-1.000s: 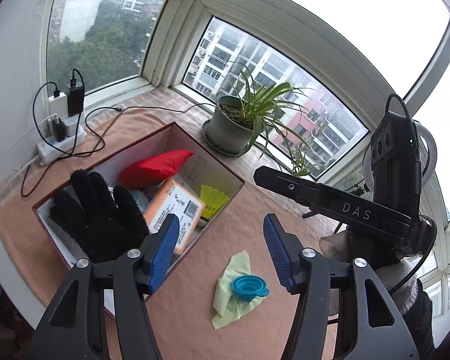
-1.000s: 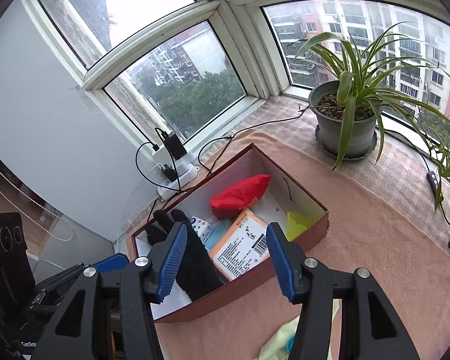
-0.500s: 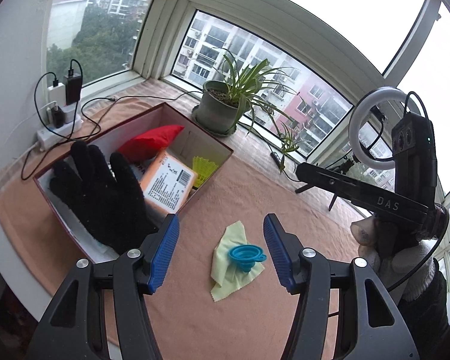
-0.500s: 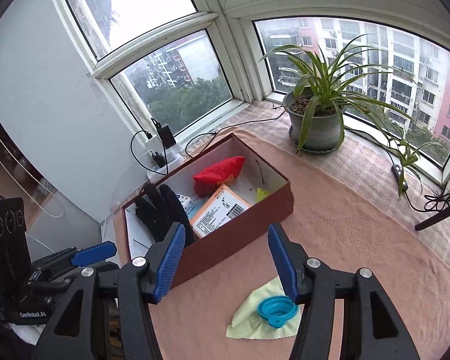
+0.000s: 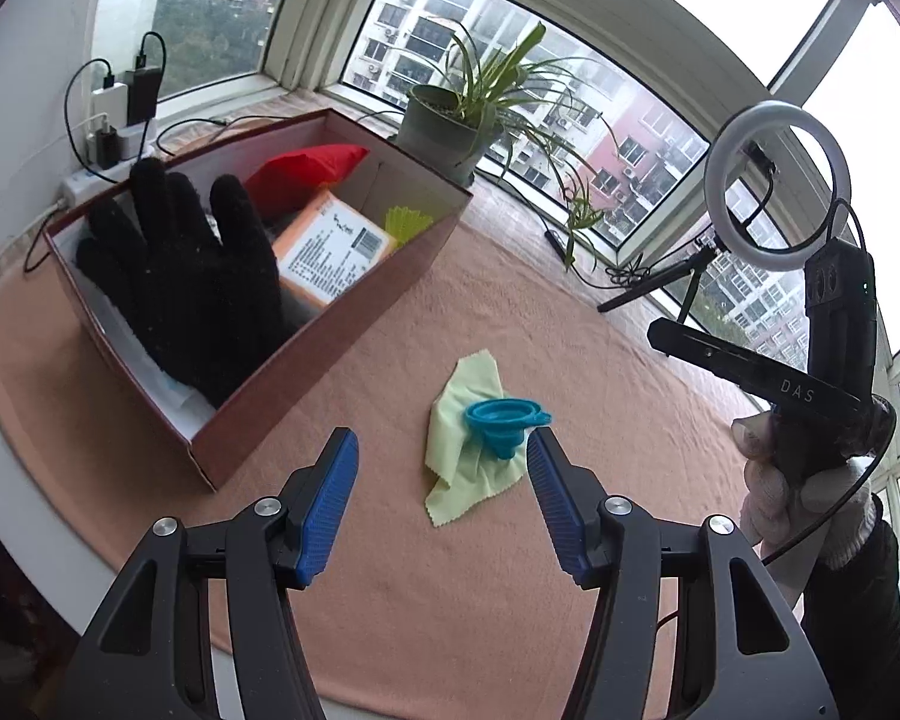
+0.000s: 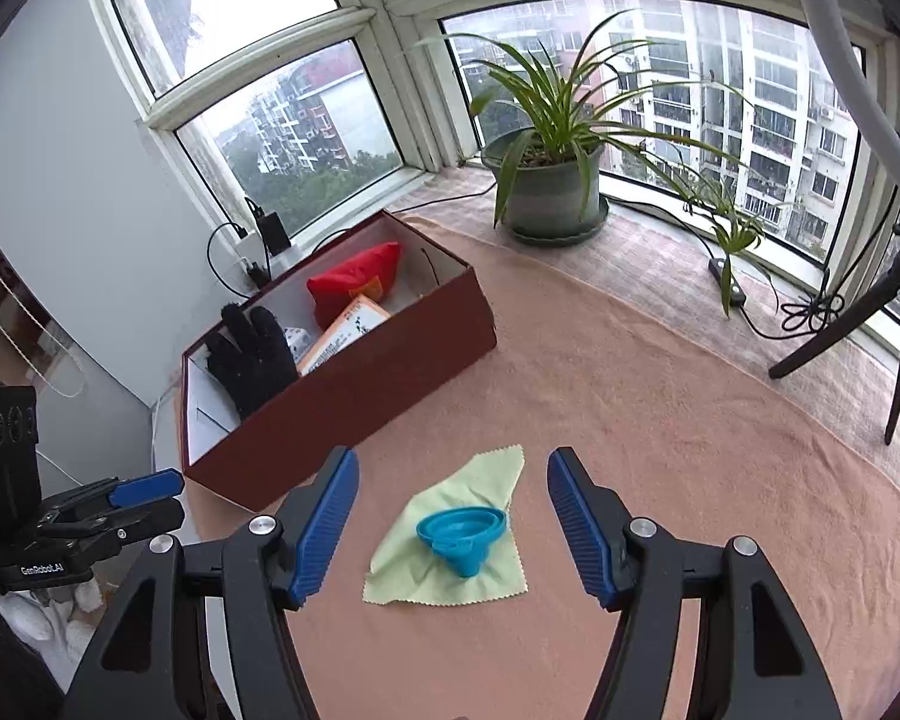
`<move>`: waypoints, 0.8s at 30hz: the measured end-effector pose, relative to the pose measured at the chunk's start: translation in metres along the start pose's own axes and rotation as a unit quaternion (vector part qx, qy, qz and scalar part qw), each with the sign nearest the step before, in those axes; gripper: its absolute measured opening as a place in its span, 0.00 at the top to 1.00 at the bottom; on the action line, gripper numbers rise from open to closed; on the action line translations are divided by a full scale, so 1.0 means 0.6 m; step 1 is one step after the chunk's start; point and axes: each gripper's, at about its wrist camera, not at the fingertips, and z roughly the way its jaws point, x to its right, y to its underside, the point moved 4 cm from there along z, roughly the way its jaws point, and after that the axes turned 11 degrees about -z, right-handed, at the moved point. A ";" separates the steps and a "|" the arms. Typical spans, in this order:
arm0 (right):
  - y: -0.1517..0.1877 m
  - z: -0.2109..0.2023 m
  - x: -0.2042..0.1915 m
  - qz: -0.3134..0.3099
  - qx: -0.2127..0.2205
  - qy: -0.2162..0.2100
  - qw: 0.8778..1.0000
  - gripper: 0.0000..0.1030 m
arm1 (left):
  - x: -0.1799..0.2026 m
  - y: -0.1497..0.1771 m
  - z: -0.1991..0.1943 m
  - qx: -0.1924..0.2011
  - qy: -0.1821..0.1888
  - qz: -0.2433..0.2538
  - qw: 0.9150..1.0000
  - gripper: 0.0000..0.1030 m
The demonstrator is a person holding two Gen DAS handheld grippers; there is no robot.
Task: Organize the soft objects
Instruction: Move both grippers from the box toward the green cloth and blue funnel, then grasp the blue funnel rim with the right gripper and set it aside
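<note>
Left view, my left fingers [image 5: 441,504]: apart, nothing between them, above the bench [image 5: 510,630].
Left view, cloth [image 5: 468,450]: pale green, crumpled on the bench, just right of the box [image 5: 330,336].
Left view, funnel [image 5: 504,420]: blue, lying on the cloth.
Left view, glove [image 5: 192,282]: black, in the box's near end, beside an orange packet [image 5: 330,252] and a red pouch [image 5: 306,171].
Left view, my right hand [image 5: 798,480]: gloved, well right of the box.
Right view, my right fingers [image 6: 450,525]: opening, nothing between the pads, above the cloth [image 6: 450,528].
Right view, funnel [image 6: 462,537]: on the cloth, near the box [image 6: 360,402].
Right view, plant [image 6: 552,180]: potted, on the sill beyond the box.
</note>
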 end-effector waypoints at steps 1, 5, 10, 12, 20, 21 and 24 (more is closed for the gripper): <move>0.010 0.004 0.001 0.001 -0.003 -0.001 1.000 0.40 | 0.002 0.006 0.005 -0.005 -0.001 0.004 1.000 0.44; 0.049 0.025 -0.003 -0.013 -0.024 0.013 1.000 0.40 | 0.010 0.031 0.025 -0.022 -0.006 0.023 0.999 0.44; 0.100 0.054 -0.020 -0.033 -0.051 0.023 0.998 0.59 | 0.003 0.048 0.041 -0.040 -0.010 0.016 0.999 0.44; 0.116 0.065 -0.027 -0.029 -0.061 0.011 0.998 0.71 | -0.003 0.050 0.043 -0.042 -0.013 0.009 0.999 0.44; 0.144 0.117 -0.067 -0.005 -0.073 -0.061 0.995 0.87 | -0.027 0.053 0.042 -0.044 -0.022 -0.012 0.999 0.44; 0.146 0.127 -0.073 -0.004 -0.076 -0.067 0.995 0.87 | -0.030 0.053 0.041 -0.045 -0.023 -0.014 0.999 0.44; 0.148 0.155 -0.085 -0.002 -0.083 -0.075 0.994 0.87 | -0.036 0.053 0.038 -0.043 -0.024 -0.019 0.999 0.44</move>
